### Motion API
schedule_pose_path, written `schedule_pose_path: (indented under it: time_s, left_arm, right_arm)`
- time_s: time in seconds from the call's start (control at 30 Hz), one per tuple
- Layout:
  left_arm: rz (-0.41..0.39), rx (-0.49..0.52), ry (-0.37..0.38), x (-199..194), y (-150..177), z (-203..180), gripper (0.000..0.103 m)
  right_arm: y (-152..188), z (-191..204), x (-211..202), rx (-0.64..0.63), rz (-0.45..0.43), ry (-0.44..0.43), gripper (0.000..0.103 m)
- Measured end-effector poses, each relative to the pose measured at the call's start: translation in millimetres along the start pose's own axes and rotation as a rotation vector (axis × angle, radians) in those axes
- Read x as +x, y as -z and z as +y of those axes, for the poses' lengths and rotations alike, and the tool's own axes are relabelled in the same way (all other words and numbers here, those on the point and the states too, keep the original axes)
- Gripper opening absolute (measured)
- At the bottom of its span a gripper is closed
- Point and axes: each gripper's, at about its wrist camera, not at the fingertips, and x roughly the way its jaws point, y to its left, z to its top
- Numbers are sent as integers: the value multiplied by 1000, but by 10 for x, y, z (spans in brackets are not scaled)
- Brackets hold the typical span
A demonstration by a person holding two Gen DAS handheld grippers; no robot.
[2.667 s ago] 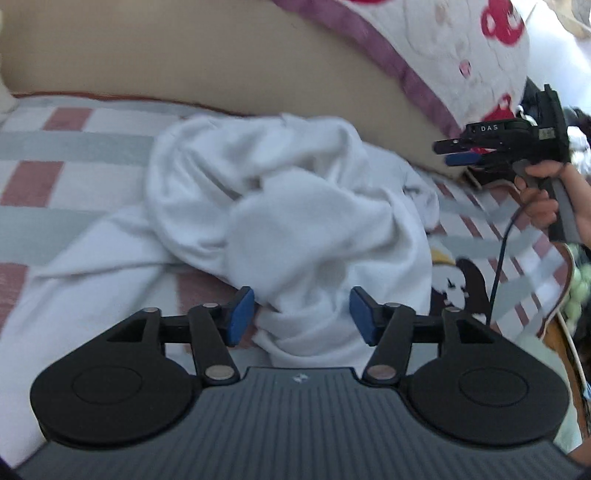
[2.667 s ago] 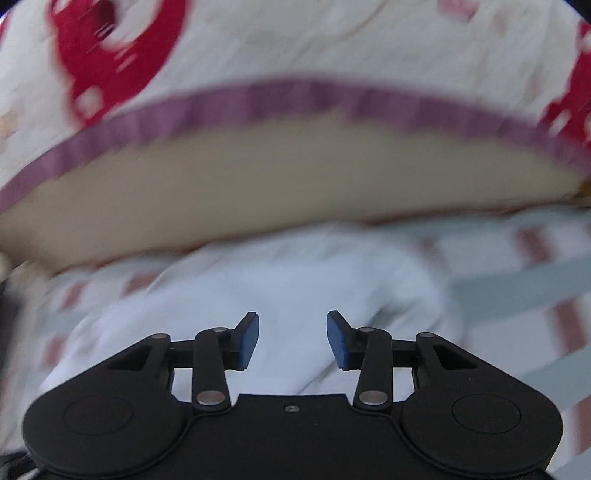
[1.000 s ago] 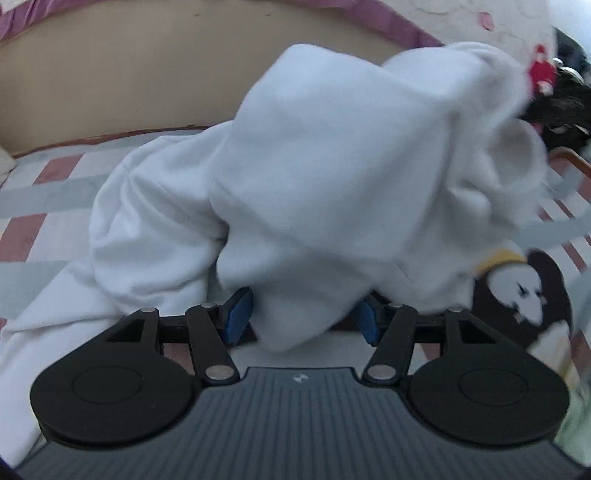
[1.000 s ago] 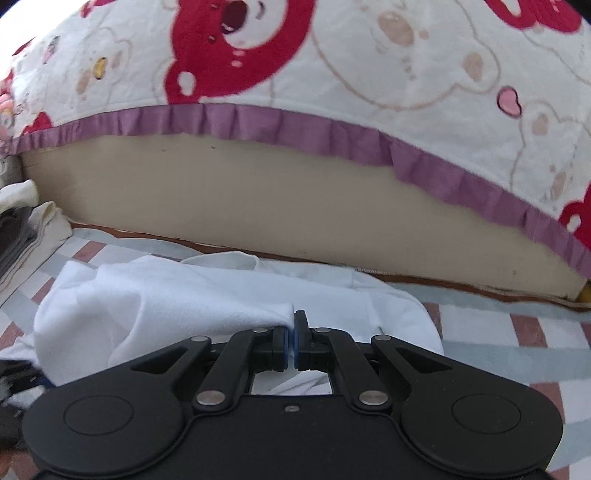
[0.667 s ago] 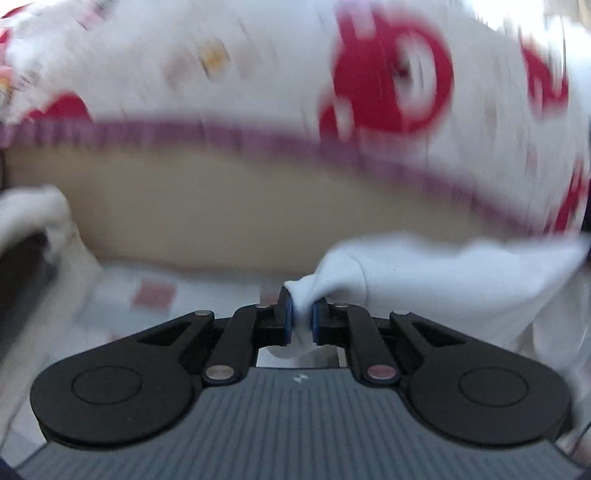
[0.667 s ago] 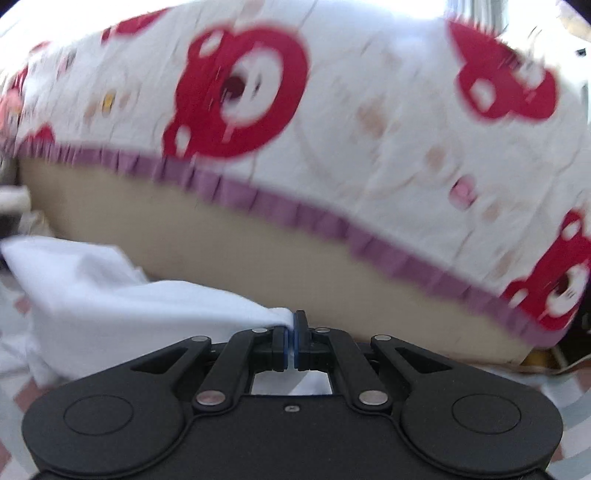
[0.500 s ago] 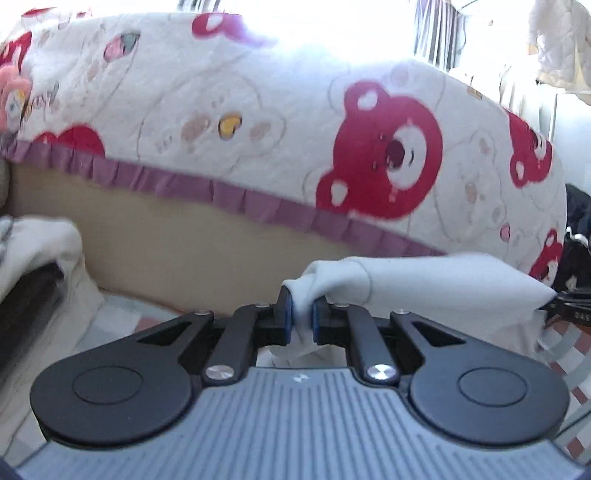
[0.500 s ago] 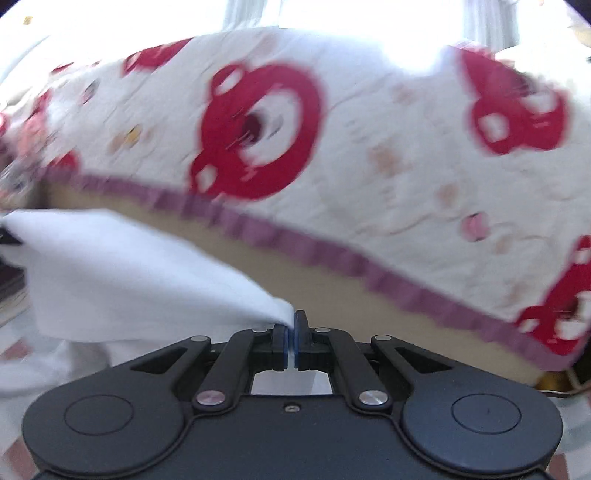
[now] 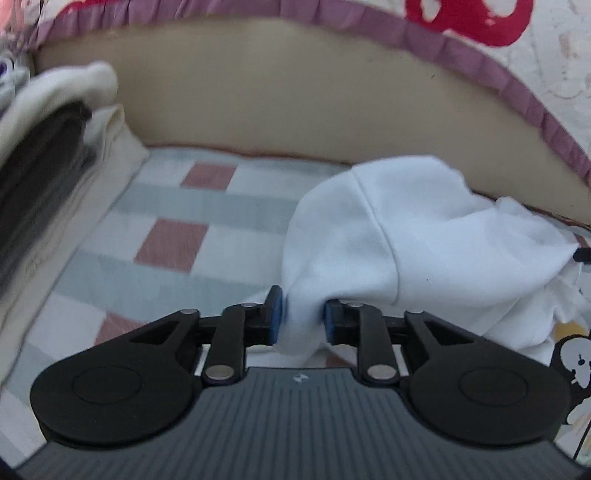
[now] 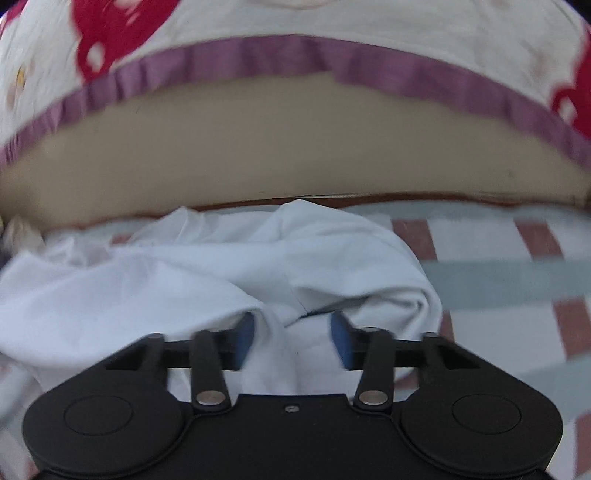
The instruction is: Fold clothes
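A white garment (image 9: 406,240) lies crumpled on the checked bedsheet (image 9: 177,229). In the left wrist view my left gripper (image 9: 301,317) pinches a bunched fold of its near edge, and the cloth fills the narrow gap between the blue pads. In the right wrist view the garment (image 10: 184,280) spreads to the left in loose folds. My right gripper (image 10: 293,332) stands open low over it, with cloth lying slack between the fingers and draped over the left pad (image 10: 246,326).
A beige panel (image 9: 295,92) runs along the far side of the bed, with a bear-print quilt (image 10: 295,22) with a purple frill above it. A stack of folded clothes (image 9: 44,147) sits at the left. Bare checked sheet (image 10: 498,280) extends to the right.
Both grippers have come down from holding the garment stretched in the air to the bed. The right gripper has opened and let go. The left jaws stand slightly wider, cloth still between them.
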Motion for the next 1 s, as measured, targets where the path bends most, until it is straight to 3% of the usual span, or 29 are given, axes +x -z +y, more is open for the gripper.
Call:
schedule_pose_path:
  time_s: [0.07,0.2,0.27,0.47,0.53,0.6,0.73,0.9,1.0]
  left_arm:
    - [-27,9,3,-64,-47,-12,29]
    - [-11,-221,142,-80,-174,329,32]
    - [0,-255,187,-125,-197,403,32]
    - [-65,122,104,-470,-107,-108,30]
    - [-53,221,177,-557,31,-322,35]
    - [-29,317,230,-587,204,-555,52]
    - [49,476,223,-275,574,-1033,52]
    - [65,500,30,312,757,-1207,52]
    - [26,504,3,373,753,-1222,52]
  right_arm:
    - [99,-137,-83,68,0,-48,55]
    - [344,-363,-125,195,31,-149,56]
    - [461,-395,-89,224,58,-183,57]
    - [727,-323,168,261,153,-202,56]
    - [791,-243,168,223,142,-206,4]
    - [795,-81,101,98,114,-99,4]
    - [712,134,-278,-37,-37,-75,4]
    - [627,357,-809,-144,-198,-46,3]
    - [580,474,-1021,-243,-241,-17,3]
